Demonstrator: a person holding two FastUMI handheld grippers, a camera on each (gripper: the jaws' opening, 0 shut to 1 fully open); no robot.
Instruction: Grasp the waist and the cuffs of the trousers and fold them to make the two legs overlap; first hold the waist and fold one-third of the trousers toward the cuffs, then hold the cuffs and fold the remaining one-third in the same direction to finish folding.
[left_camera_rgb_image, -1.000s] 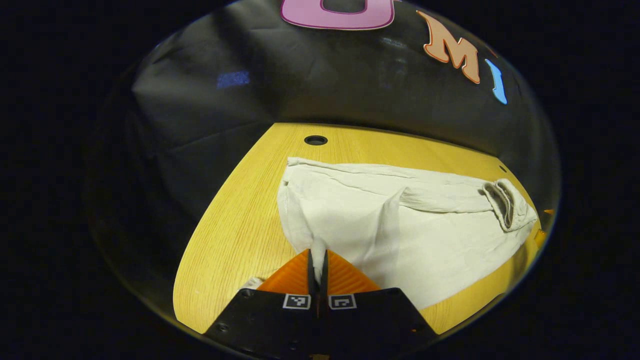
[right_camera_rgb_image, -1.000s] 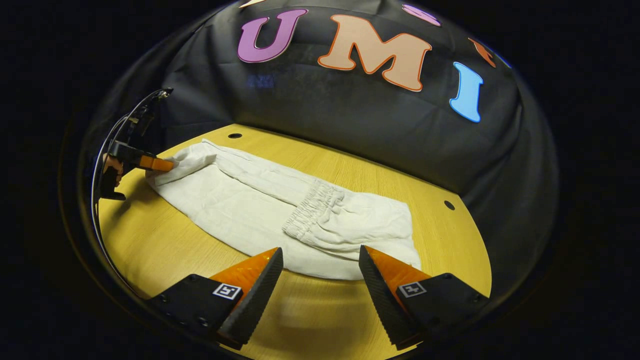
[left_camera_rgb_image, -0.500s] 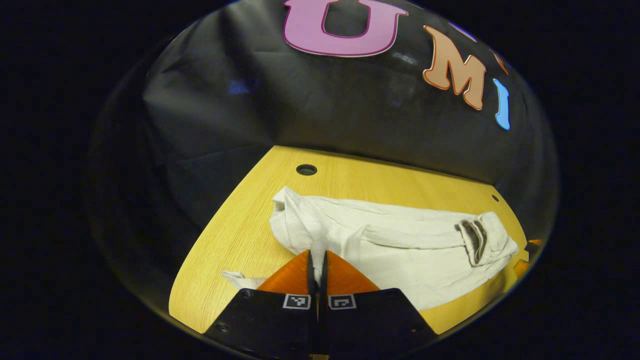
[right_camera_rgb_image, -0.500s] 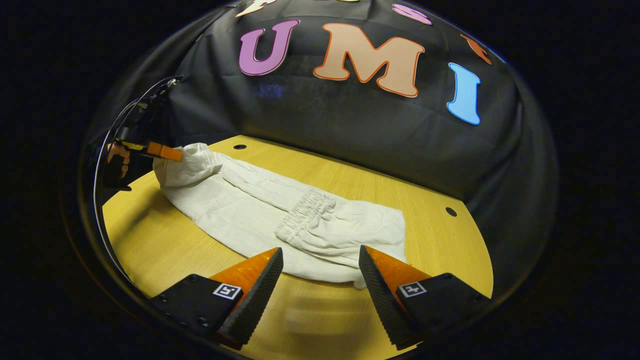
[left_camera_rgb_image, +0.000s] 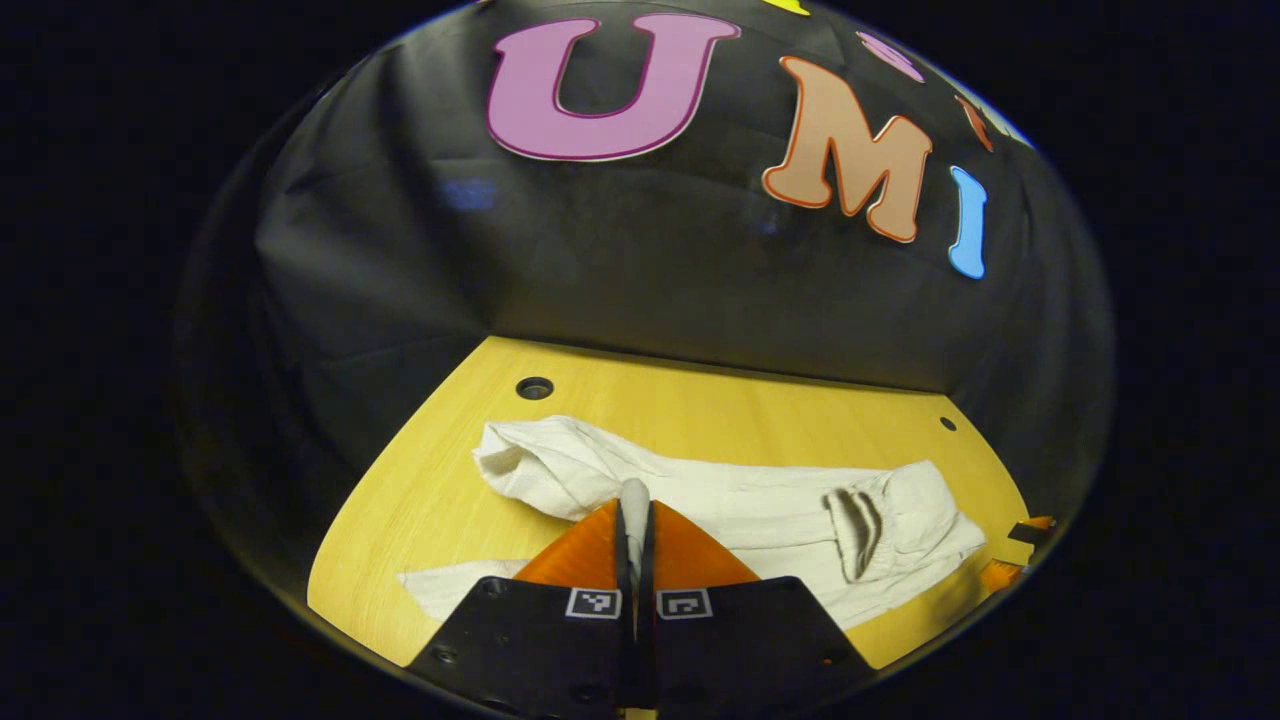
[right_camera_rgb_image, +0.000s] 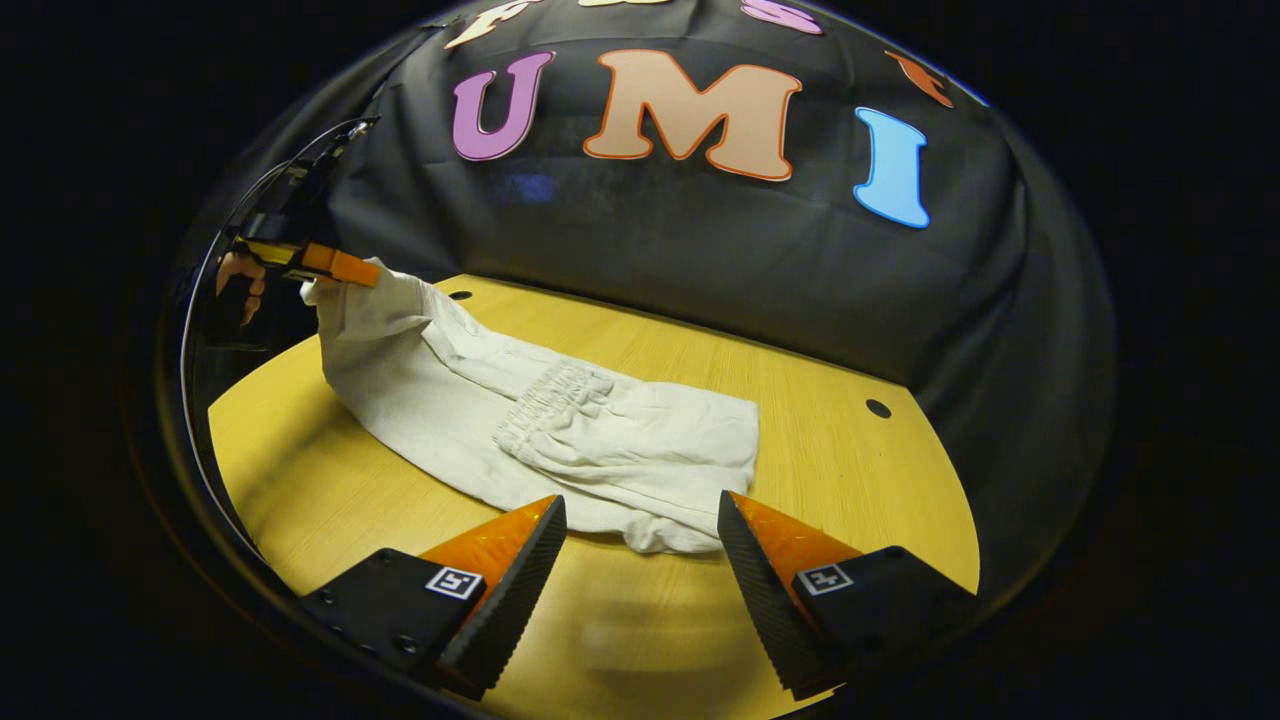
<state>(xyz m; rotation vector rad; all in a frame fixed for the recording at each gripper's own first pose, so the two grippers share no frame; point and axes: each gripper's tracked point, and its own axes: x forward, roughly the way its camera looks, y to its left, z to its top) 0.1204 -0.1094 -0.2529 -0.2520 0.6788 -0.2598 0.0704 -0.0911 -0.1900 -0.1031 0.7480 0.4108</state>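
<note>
Cream cotton trousers (right_camera_rgb_image: 560, 430): left tongs (left_camera_rgb_image: 635, 525) pinch the cuffs (right_camera_rgb_image: 345, 300), lifted for the final fold waistward; right tongs (right_camera_rgb_image: 640, 540) spread, idle

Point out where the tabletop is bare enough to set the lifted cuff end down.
Bare table lies right of the trousers, and between their near edge and the open right gripper. The left is crowded: the left gripper holds the cuffs up there.

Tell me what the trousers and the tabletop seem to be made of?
The trousers look like a thin, matte woven cloth, perhaps cotton or linen: off-white, crumpled, draping limply where the left tongs lift one end. The tabletop looks like light wood or wood-look laminate: fine straight grain, smooth, faintly shiny.
</note>
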